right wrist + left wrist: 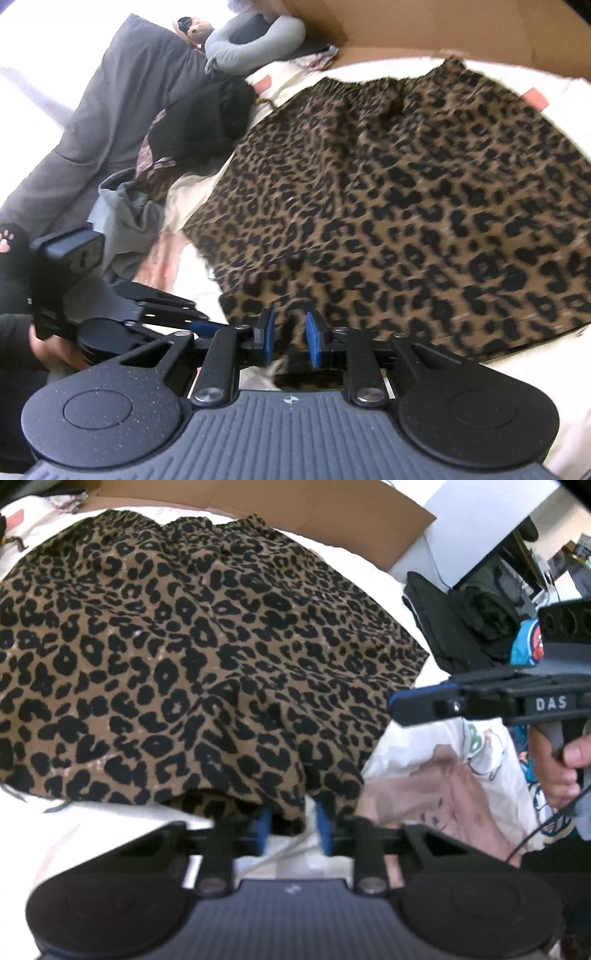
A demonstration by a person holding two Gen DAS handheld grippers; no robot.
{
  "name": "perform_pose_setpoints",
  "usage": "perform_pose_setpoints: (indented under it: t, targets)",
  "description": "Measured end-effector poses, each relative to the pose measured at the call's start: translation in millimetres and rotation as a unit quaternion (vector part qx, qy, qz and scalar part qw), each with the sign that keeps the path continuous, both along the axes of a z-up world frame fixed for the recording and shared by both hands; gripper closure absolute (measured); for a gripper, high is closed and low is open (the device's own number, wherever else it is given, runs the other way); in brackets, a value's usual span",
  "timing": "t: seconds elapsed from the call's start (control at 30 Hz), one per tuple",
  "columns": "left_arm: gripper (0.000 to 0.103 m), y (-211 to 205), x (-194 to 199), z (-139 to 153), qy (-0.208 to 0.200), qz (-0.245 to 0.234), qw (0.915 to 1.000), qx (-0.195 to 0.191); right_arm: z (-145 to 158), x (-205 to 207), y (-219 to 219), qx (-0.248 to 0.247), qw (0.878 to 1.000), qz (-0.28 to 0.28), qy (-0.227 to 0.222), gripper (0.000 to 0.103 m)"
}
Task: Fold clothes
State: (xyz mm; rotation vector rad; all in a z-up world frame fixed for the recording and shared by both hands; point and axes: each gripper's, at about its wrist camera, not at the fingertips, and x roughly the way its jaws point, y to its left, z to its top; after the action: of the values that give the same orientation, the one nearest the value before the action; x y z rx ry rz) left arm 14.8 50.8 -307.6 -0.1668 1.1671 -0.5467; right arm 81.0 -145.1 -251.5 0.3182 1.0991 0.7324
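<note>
On the bed, spread over a white sheet (92, 823), lies the leopard-print skirt (192, 657), gathered waistband toward 12 o'clock and hem toward 6 o'clock in both wrist views. My left tongs (290, 825) sit at 6 o'clock of the left view, the two blue pads (263, 827) set a little apart with the hem's near edge hanging between them; cloth lies in the gap, but I cannot tell whether the pads press on it. My right tongs (290, 338) sit at 6 o'clock of the right view, blue pads (312, 341) likewise a little apart, with a tongue of the skirt's hem running down between them and under the tool body; again the pinch itself is not clear.

From the left view, my right tongs enter at 3 o'clock (402, 701), tip just beside the skirt's right edge, my right hand (557, 771) around the handle. From the right view, my left tongs appear at 8 o'clock (199, 326), near the skirt's lower left corner, my left hand (51, 347) behind them.

A brown cardboard sheet (295, 506) lies at 12 o'clock, beyond the waistband. Dark folded clothes (443, 620) are stacked at 2 o'clock of the left view, apart from the skirt. At 10 o'clock of the right view lie a grey pillow (110, 122), a black garment (207, 122) and a crumpled grey-green garment (129, 218). A printed pale garment (476, 753) lies at 4 o'clock of the left view.
</note>
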Motion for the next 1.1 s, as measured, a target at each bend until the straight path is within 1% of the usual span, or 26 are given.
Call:
perform_pose_setpoints:
  t: [0.13,0.2,0.3,0.33,0.4,0.43,0.47,0.5,0.67,0.77,0.9,1.0,1.03,1.07,1.1]
  targets:
    - [0.098,-2,-4,4,-0.022,-0.013,0.9996,0.011,-12,1,8,0.038,0.998,0.003,0.042,0.083]
    - [0.099,-5,-8,9,-0.034,-0.023,0.9989,0.021,-25,4,5,0.08,0.993,-0.013,0.083,0.083]
    - [0.099,-7,-12,14,-0.045,-0.028,0.9983,0.025,-37,8,7,0.093,0.989,-0.025,0.112,0.083]
    - [0.099,-8,-13,16,-0.048,-0.029,0.9982,0.024,-40,9,8,0.105,0.986,-0.027,0.125,0.082]
    - [0.099,-9,-15,19,-0.053,-0.031,0.9979,0.021,-46,9,9,0.124,0.98,-0.033,0.15,0.075]
    - [0.099,-10,-15,20,-0.055,-0.032,0.9978,0.02,-50,9,9,0.131,0.977,-0.037,0.162,0.068]
    - [0.099,-11,-14,21,-0.056,-0.032,0.9977,0.019,-54,8,9,0.138,0.974,-0.041,0.173,0.066]
    - [0.099,-12,-15,22,-0.058,-0.033,0.9976,0.018,-57,8,9,0.145,0.971,-0.044,0.184,0.066]
    - [0.099,-17,-16,23,-0.062,-0.037,0.9973,0.014,-79,10,4,0.178,0.95,-0.084,0.242,0.066]
    - [0.099,-19,-16,23,-0.063,-0.041,0.9971,0.015,-92,11,2,0.197,0.935,-0.111,0.274,0.066]
    - [0.099,-20,-16,24,-0.063,-0.04,0.9971,0.014,-110,12,1,0.219,0.911,-0.144,0.318,0.066]
    - [0.099,-19,-16,23,-0.062,-0.038,0.9973,0.013,-119,10,3,0.229,0.898,-0.157,0.342,0.067]
    - [0.099,-19,-16,23,-0.061,-0.039,0.9973,0.011,-121,9,3,0.233,0.893,-0.161,0.349,0.068]
    - [0.099,-20,-16,23,-0.06,-0.039,0.9974,0.01,-124,9,3,0.236,0.889,-0.165,0.356,0.072]
    - [0.099,-20,-16,22,-0.06,-0.039,0.9974,0.009,-125,8,4,0.237,0.888,-0.165,0.359,0.074]
